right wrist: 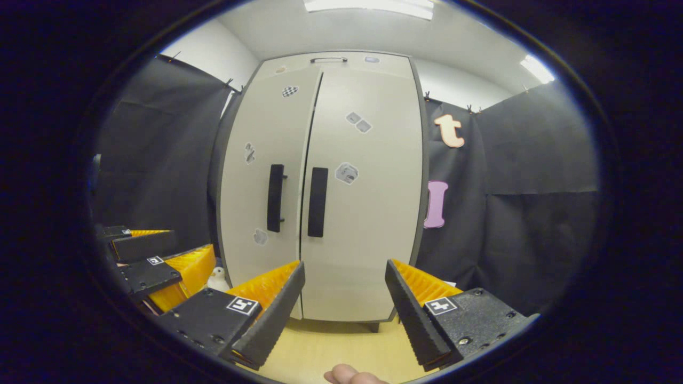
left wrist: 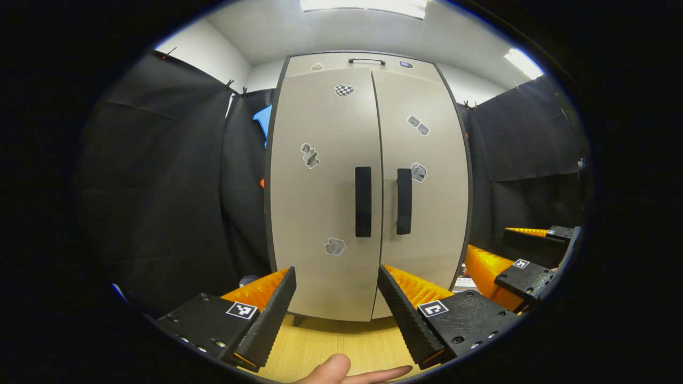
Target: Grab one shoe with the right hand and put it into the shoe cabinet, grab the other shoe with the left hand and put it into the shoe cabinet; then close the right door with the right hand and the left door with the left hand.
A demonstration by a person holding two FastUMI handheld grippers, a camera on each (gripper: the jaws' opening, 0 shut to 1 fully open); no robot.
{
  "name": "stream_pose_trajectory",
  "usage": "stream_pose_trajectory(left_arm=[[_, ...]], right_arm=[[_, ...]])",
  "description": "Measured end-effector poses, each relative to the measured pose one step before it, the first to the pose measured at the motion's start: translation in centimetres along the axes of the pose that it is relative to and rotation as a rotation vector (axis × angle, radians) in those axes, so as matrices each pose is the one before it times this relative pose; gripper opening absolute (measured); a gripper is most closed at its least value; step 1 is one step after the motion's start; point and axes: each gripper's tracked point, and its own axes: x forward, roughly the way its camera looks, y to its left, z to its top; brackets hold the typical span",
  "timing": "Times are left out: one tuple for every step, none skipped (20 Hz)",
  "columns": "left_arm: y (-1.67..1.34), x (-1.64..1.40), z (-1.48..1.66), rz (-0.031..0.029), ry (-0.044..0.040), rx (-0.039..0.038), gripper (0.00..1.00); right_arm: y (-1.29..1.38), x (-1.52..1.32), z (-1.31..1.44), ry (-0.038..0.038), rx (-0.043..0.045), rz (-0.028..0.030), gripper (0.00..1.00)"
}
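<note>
Shoes are nowhere to be seen on the wooden floor (left wrist: 320, 346) in front of the cabinet (left wrist: 368, 186), and both doors look closed, so my guess is the pair already sits inside — though nothing here proves it. In the left gripper view the left door (left wrist: 320, 192) and right door (left wrist: 427, 197) meet flush at the centre seam, their dark handles (left wrist: 363, 201) side by side. In the right gripper view the left door's edge seems to stand a touch proud near the top; that may just be the lens bending things, and I cannot tell which.

The left gripper (left wrist: 336, 306) has its fingers spread wide with nothing between them, held back from the cabinet. The right gripper (right wrist: 344, 306) is the same — wide apart, empty, clear of the doors. It also shows at the right edge of the left gripper view, and the left gripper sits at the left edge of the right gripper view. A fingertip (left wrist: 333, 369) of the person's hand pokes in at the bottom.

Risks from here: if the left door is not fully seated, it could drift open unnoticed. A shoe set too near the front could hold a door ajar. The two grippers are near each other, so a careless pull-back could knock them together or catch a handle.
</note>
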Motion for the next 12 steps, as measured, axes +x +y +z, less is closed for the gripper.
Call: stream_pose_trajectory(left_arm=[[0.064, -0.035, -0.282, -0.00388, 0.00775, 0.00289, 0.94], [0.101, -0.038, -0.15, -0.00081, 0.00486, 0.00409, 0.93], [0.103, -0.08, 0.043, 0.00023, -0.00037, 0.00143, 0.95], [0.065, -0.032, 0.087, 0.00466, -0.00765, 0.0047, 0.95], [0.264, -0.025, 0.215, 0.00904, -0.01086, 0.01208, 0.96], [0.063, -0.002, 0.233, 0.01025, -0.01288, 0.01828, 0.95], [0.204, -0.055, 0.252, 0.01756, -0.01907, 0.0209, 0.96], [0.299, -0.186, 0.511, 0.02222, -0.02772, 0.02077, 0.96], [-0.017, -0.148, 0.348, 0.00344, -0.01952, 0.01234, 0.95], [-0.148, -0.079, 0.149, -0.00565, -0.00907, 0.00315, 0.95], [-0.094, -0.015, -0.259, -0.01055, 0.00345, -0.00168, 0.95], [0.067, -0.04, -0.17, -0.001, 0.00583, -0.00473, 0.95]], right_arm=[[-0.121, -0.055, 0.051, -0.00637, -0.0006, -0.00292, 0.98], [-0.071, -0.005, -0.083, 0.00235, -0.00167, 0.00022, 0.98], [-0.074, 0.026, -0.186, 0.00624, -0.00322, -0.00307, 0.98], [-0.063, -0.022, -0.215, 0.00694, -0.00308, -0.00375, 0.98], [0.008, -0.047, -0.204, 0.00534, -0.0004, -0.00128, 0.98], [0.07, 0.086, -0.234, 0.00655, -0.00041, -0.00038, 0.99], [0.042, 0.026, -0.203, 0.00506, -0.00328, -0.00026, 0.98], [0.166, -0.096, -0.06, 0.00187, -0.0022, 0.00448, 0.98], [0.151, -0.045, -0.095, 0.00097, -0.00272, 0.00319, 0.99], [0.082, -0.128, -0.029, -0.00095, -0.00424, 0.00126, 0.99], [-0.005, -0.064, -0.031, 0.00045, -0.00607, -0.00116, 0.99], [0.002, -0.037, -0.165, 0.00232, -0.00447, -0.00257, 0.98]])
